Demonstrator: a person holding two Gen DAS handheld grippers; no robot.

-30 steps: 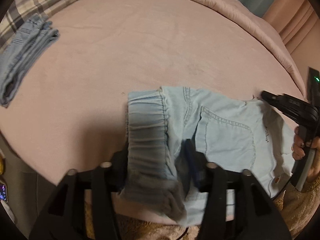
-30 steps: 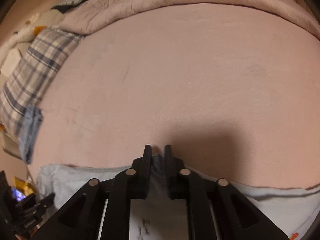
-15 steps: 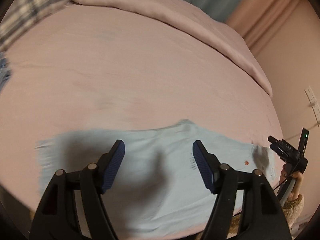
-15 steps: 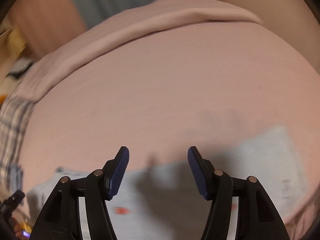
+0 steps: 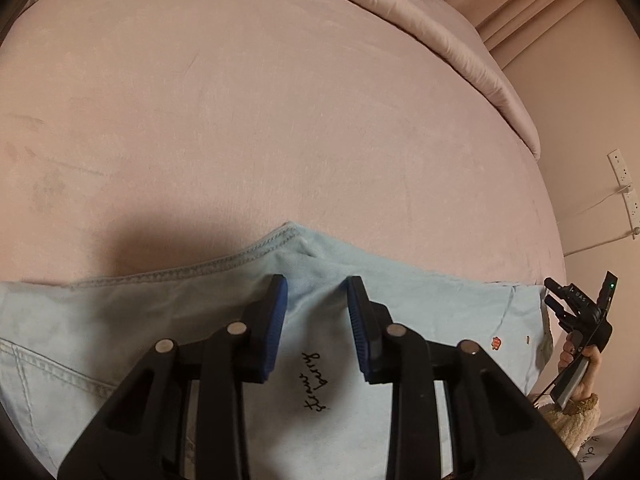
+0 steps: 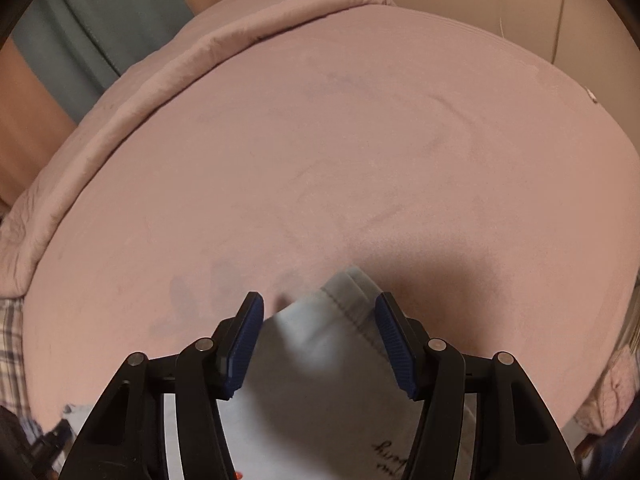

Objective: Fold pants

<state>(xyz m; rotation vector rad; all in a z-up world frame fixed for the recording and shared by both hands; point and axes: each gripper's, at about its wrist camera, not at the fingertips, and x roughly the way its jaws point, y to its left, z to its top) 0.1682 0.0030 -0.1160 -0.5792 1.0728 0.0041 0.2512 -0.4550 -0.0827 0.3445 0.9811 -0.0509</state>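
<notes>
Pink bed (image 5: pixel 280 100), light-blue pants (image 5: pixel 440 312) flat along near edge; pink duvet (image 5: pixel 440 32) bunched at far side.

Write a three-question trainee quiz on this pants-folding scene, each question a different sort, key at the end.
1. True or false: the light blue pants lie on a pink bedsheet.
2. Multiple choice: between the fingers of the right tongs sits A) a pillow, B) a raised fold of the pants, C) nothing.
3. Fill in: the pads on the left tongs are coloured ____.

Key: 1 true. 2 B; the jaws are closing and the pads do not yet clearly press the cloth. 3 blue.
</notes>
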